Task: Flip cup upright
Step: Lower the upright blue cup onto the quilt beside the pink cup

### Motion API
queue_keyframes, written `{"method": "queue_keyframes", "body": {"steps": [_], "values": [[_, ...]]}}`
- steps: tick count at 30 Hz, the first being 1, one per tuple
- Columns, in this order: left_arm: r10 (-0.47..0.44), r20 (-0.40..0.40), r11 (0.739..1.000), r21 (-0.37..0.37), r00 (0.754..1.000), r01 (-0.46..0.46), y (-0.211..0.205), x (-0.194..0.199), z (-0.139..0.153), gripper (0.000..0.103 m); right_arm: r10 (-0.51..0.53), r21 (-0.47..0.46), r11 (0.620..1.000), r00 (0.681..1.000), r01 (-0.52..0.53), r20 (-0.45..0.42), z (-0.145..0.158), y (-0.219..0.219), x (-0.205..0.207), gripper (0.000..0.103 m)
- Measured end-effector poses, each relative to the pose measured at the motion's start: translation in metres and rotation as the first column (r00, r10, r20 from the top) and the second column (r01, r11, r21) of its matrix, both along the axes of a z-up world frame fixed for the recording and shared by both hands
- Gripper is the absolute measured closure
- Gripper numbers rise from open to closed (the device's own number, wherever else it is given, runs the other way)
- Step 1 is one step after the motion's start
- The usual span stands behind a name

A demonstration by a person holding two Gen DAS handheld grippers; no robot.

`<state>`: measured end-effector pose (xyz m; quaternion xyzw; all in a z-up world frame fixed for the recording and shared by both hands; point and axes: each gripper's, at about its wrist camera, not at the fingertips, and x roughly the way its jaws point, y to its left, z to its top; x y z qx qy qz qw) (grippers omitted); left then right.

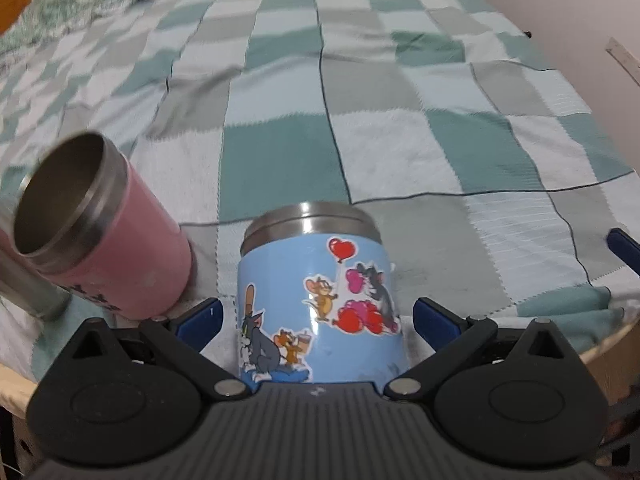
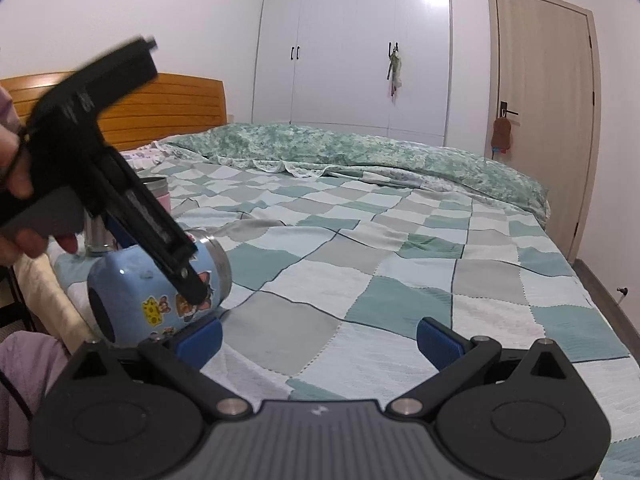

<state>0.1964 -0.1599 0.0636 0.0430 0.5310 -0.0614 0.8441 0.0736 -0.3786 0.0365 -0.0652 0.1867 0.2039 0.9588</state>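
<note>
The left gripper [image 1: 316,316] has its blue-padded jaws spread wide on either side of the light-blue steel cup with cartoon stickers [image 1: 316,312], with gaps at both pads, so it is not clamped. In the right wrist view this cup [image 2: 160,288] lies on its side at lower left on the green-and-white checked blanket [image 2: 400,280]. The right gripper [image 2: 318,340] is released, wide open over bare blanket. A pink steel-rimmed cup [image 1: 108,236] stands just beside, at left.

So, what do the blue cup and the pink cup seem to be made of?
Blue cup: probably stainless steel under a glossy light-blue coating; its bare rim band is brushed silver, and cartoon stickers lie flat on it. Pink cup: likely the same, with a matte pink coating, grey metal rim and dull metal interior.
</note>
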Motion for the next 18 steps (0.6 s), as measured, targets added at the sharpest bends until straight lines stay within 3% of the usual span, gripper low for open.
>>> {"method": "queue_keyframes", "body": {"steps": [4, 5, 6, 8, 18], "values": [[0.014, -0.046, 1.000, -0.017, 0.999, -0.015, 0.001, 0.010, -0.010, 0.000, -0.003, -0.012, 1.000, 1.000, 0.003, -0.011, 0.000, 0.001, 0.004, 0.000], [0.010, -0.060, 1.000, -0.022, 0.998, -0.011, 0.001, 0.012, -0.012, 0.005, -0.003, -0.015, 1.000, 1.000, 0.002, -0.013, 0.000, 0.001, 0.004, 0.000], [0.007, -0.071, 1.000, -0.028, 0.997, -0.009, 0.002, 0.013, -0.013, 0.016, -0.001, -0.018, 1.000, 1.000, 0.001, -0.013, 0.000, 0.002, 0.004, 0.000], [0.020, -0.077, 0.999, -0.048, 0.997, -0.024, 0.006, 0.015, -0.013, 0.017, 0.001, -0.024, 1.000, 1.000, -0.001, -0.012, 0.001, 0.002, 0.002, 0.000], [-0.024, 0.030, 0.996, -0.080, 0.999, 0.027, 0.008, -0.002, -0.007, 0.017, -0.011, -0.030, 0.999, 1.000, 0.010, -0.027, 0.000, 0.002, 0.000, 0.000]]}}
